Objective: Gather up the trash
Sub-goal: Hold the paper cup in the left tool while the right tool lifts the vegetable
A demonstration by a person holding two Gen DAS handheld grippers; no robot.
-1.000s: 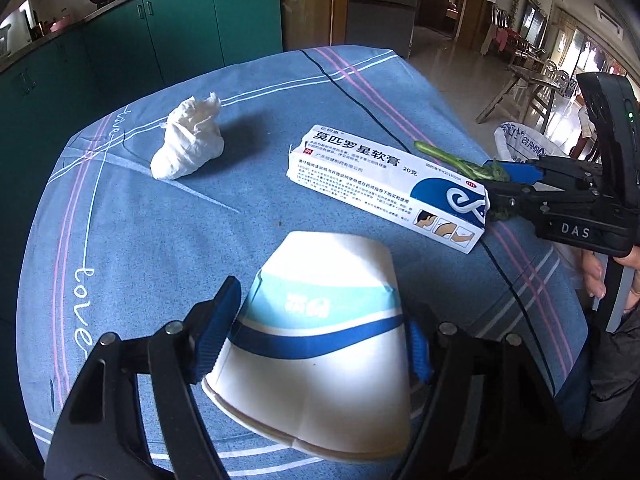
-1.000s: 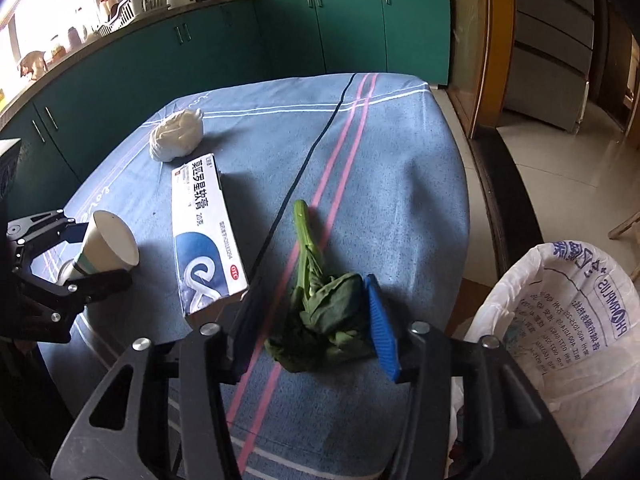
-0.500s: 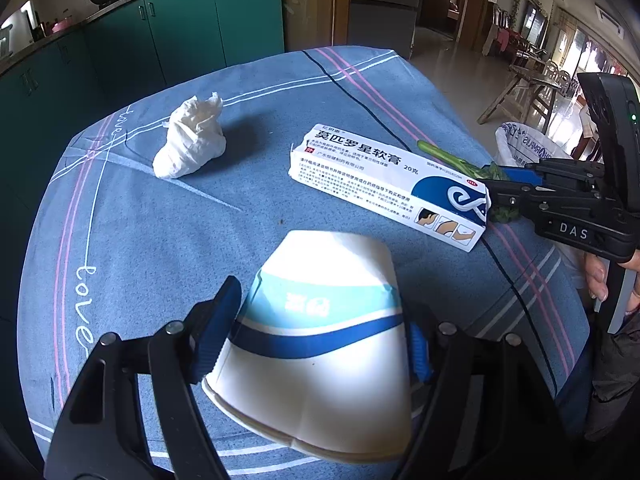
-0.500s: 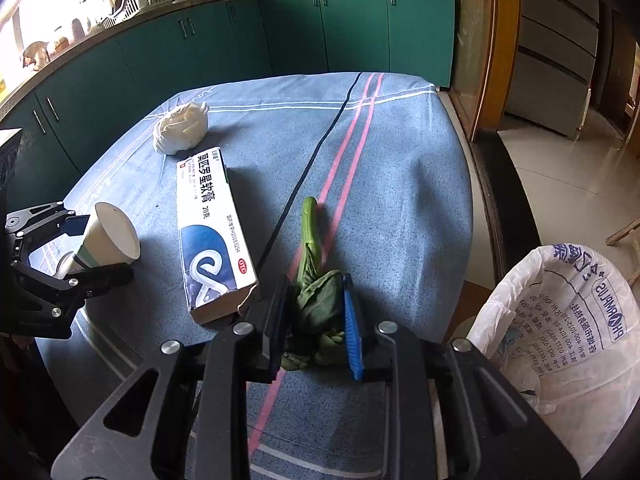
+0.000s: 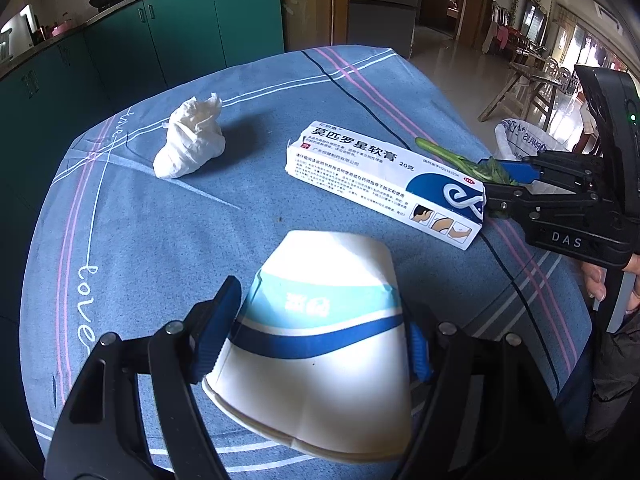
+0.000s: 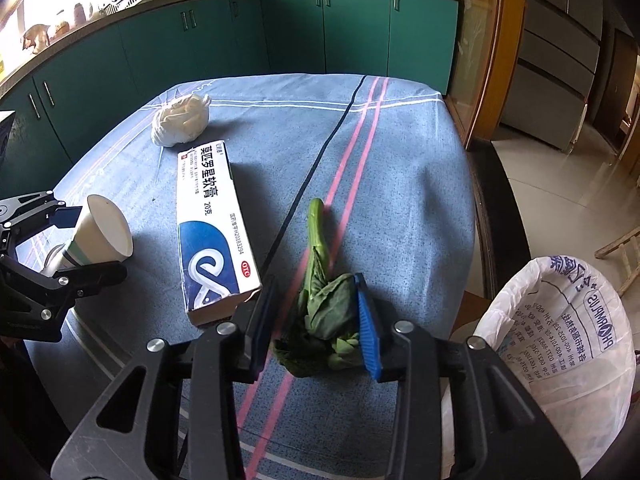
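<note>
My left gripper (image 5: 320, 332) is shut on a white paper cup with blue and teal bands (image 5: 320, 344), held on its side just above the blue tablecloth; it also shows in the right wrist view (image 6: 100, 236). My right gripper (image 6: 316, 320) is shut on a wilted green vegetable leaf (image 6: 324, 304), whose stalk (image 6: 316, 220) points away along the pink stripe. A white and blue ointment box (image 6: 208, 228) lies left of the leaf, also in the left wrist view (image 5: 384, 176). A crumpled white tissue (image 5: 188, 144) lies farther back.
A white plastic trash bag (image 6: 560, 332) stands open on the floor off the table's right edge. Green kitchen cabinets (image 6: 240, 32) run behind the table. The blue tablecloth (image 6: 400, 152) has pink and black stripes.
My right gripper closed on the green leaf, then its jaws stand a little wider now, still touching the leaf. The left gripper has kept still with the cup.
</note>
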